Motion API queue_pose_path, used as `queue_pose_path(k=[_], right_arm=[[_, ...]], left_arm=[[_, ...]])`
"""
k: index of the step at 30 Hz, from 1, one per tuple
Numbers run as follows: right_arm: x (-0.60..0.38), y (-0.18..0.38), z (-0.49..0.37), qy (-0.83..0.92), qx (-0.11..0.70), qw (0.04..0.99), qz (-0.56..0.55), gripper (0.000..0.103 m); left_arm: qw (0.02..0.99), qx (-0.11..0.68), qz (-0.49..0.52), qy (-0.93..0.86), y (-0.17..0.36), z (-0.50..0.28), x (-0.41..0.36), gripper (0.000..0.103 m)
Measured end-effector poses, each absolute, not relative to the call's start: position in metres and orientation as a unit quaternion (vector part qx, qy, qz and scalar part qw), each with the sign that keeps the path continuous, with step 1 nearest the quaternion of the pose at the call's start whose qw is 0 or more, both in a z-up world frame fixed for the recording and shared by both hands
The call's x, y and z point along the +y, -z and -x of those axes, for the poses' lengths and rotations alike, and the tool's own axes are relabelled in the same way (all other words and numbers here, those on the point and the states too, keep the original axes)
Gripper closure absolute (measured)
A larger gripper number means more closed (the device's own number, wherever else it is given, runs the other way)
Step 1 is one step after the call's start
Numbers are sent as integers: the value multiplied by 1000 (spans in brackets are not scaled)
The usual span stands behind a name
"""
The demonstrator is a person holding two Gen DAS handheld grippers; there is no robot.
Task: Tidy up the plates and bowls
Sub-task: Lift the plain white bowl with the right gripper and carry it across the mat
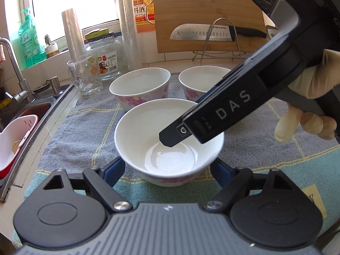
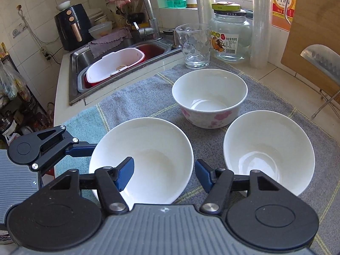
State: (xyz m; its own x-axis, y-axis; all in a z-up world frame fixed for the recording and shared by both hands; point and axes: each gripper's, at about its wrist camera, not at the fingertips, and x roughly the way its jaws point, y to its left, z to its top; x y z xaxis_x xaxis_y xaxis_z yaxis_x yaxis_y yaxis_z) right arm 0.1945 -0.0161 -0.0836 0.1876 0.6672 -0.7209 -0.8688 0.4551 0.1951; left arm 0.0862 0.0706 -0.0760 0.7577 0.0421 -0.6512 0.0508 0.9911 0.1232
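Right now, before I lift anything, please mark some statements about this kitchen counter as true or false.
1. Three bowls stand on the cloth. True.
2. The bowls are stacked together. False: each stands alone.
3. A finger of the right tongs dips into the front bowl. True.
4. The knife lies in the sink. False: the knife rests before the wooden board.
5. The glass holds orange juice. False: the glass looks empty.
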Motion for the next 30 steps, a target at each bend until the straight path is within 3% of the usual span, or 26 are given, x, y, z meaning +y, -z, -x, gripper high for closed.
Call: queue_pose_path(k=[15,30], right_arm=[[-26,75,-189,-502,395,761,112,35],[-100,62,-162,-469,398,784,85,35]], left_arm=[[930,359,-77,20,66,-85,65,17],[922,366,-89,86,49,-73,15,17]])
